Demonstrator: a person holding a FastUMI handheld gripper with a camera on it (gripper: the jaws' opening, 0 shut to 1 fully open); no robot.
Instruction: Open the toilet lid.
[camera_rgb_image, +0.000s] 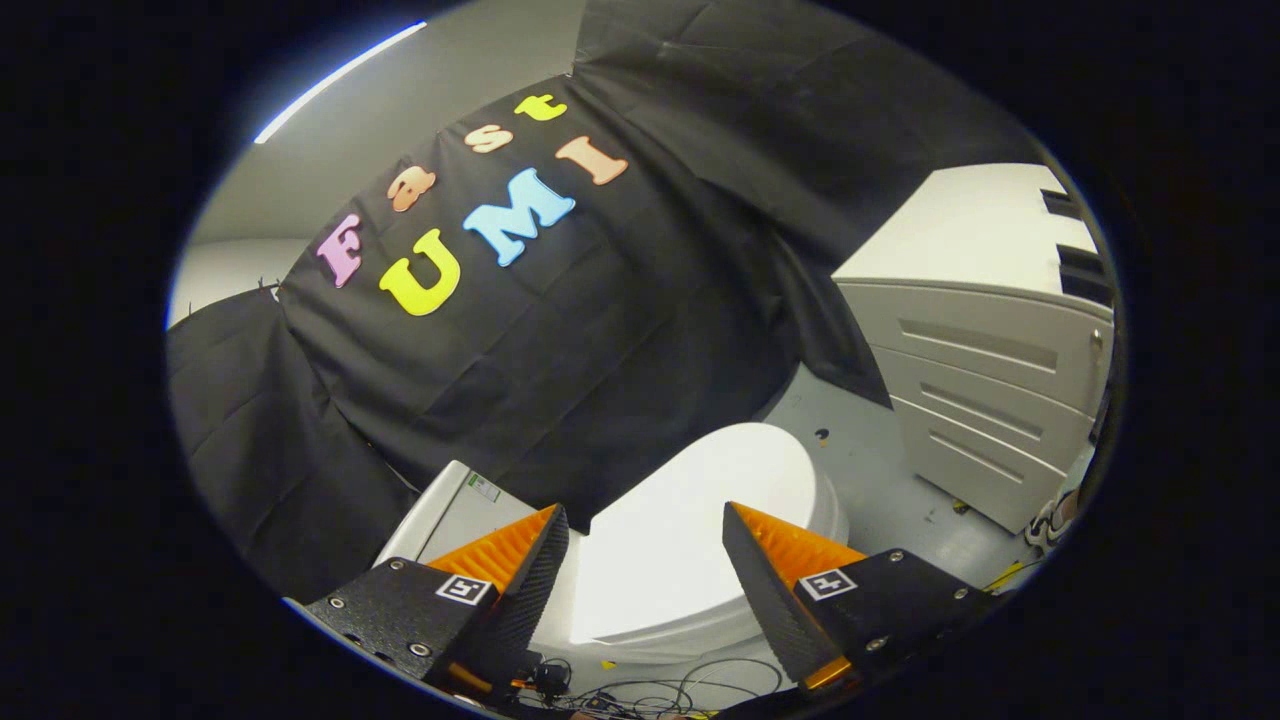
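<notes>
Lid down, tongs hovering apart

You are holding the tongs (645, 520) spread and gripping nothing, above the toilet lid (690, 530), which is lying closed between and beyond the tips, beside the drawer cabinet (985, 400). It is looking smooth, rigid, probably slippery; judging by that, you're better hooking under its front rim.

No brand name, number or word can be read on any object. A small square black-and-white marker is fixed on the housing of each finger of the gripper (645, 525), whose jaws are held apart with nothing between them; these are coded patterns, not text. A small label (483, 487) with a green patch is stuck on the white tank beside the toilet lid (690, 520), but its print is too small to be made out.
</notes>
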